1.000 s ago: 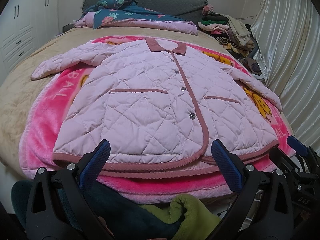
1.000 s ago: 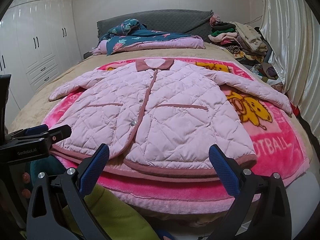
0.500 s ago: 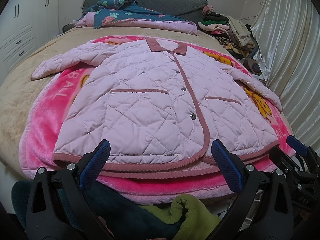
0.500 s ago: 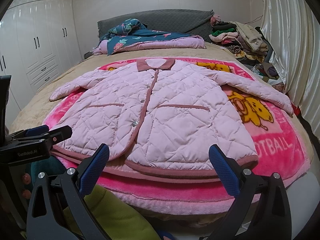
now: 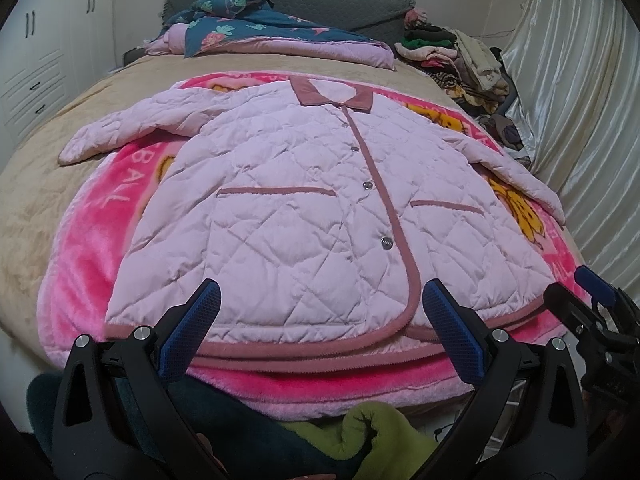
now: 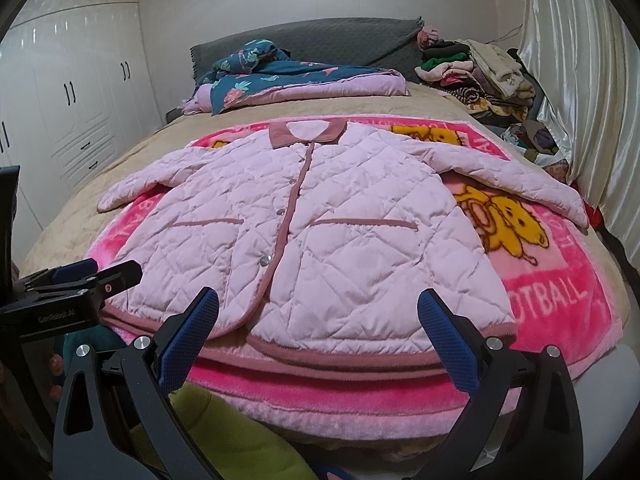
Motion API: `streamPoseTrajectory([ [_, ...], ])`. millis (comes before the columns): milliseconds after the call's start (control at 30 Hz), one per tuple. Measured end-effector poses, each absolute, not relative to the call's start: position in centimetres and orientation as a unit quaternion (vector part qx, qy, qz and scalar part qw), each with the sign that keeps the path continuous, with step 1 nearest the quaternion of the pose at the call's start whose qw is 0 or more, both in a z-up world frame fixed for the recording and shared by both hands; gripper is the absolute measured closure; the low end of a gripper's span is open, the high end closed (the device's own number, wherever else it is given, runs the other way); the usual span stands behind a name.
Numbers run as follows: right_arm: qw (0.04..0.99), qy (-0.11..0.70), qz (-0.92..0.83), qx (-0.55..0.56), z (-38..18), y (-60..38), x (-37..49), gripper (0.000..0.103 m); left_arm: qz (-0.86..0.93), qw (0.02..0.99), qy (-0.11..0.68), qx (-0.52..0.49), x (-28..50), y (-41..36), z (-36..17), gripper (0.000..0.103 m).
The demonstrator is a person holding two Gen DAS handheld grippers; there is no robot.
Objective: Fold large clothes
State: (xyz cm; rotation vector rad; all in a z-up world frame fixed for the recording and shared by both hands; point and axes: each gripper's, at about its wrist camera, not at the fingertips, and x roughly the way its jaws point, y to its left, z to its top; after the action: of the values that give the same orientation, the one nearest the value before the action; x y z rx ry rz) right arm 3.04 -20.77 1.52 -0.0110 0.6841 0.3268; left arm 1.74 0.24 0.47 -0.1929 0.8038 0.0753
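Beige-covered bed (image 5: pixel 36 208) carries a bright pink plush blanket (image 5: pixel 88 264); pale pink quilted jacket (image 5: pixel 304 216) lies flat on it, sleeves spread. Left gripper (image 5: pixel 320 320) and right gripper (image 6: pixel 318 318) hover near hem, jaws wide apart, holding nothing.

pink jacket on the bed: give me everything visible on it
The jacket is pale pink, diamond-quilted and puffy, with dusty-rose trim on the collar, front edge, hem and two pocket openings. Metal snaps down the front look fastened. It lies flat, face up and unfolded on the pink blanket, collar toward the headboard, both sleeves spread outward. Its hem faces the two open grippers, left and right; neither touches it.
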Motion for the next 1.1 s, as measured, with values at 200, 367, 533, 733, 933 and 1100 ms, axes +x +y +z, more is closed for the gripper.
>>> streamPoseTrajectory([
  [200, 0.933, 0.322, 0.164, 0.002, 2.8, -20.7, 5.1, 0.004, 0.045, 0.916, 0.388, -0.096, 3.9, 1.2, 1.3, 0.008],
  [367, 0.934, 0.317, 0.165, 0.013, 3.7, -20.6, 7.4, 0.004, 0.05, 0.915, 0.391, -0.089, 6.1, 1.5, 1.8, 0.008],
  [533, 0.934, 0.316, 0.165, 0.019, 4.4, -20.6, 9.8, 0.004, 0.049, 0.917, 0.384, -0.092, 8.4, 1.7, 2.7, 0.008],
  [733, 0.932, 0.32, 0.167, 0.029, 5.0, -20.9, 12.7, 0.004, 0.036, 0.916, 0.388, -0.097, 11.7, 1.6, 3.6, 0.008],
  [933, 0.932, 0.317, 0.171, 0.036, 5.8, -21.0, 15.6, 0.004, 0.04, 0.915, 0.389, -0.099, 14.5, 1.7, 4.1, 0.008],
  [1100, 0.934, 0.312, 0.167, 0.045, 6.6, -21.7, 18.3, 0.004, 0.042, 0.916, 0.389, -0.093, 17.5, 1.5, 4.7, 0.008],
])
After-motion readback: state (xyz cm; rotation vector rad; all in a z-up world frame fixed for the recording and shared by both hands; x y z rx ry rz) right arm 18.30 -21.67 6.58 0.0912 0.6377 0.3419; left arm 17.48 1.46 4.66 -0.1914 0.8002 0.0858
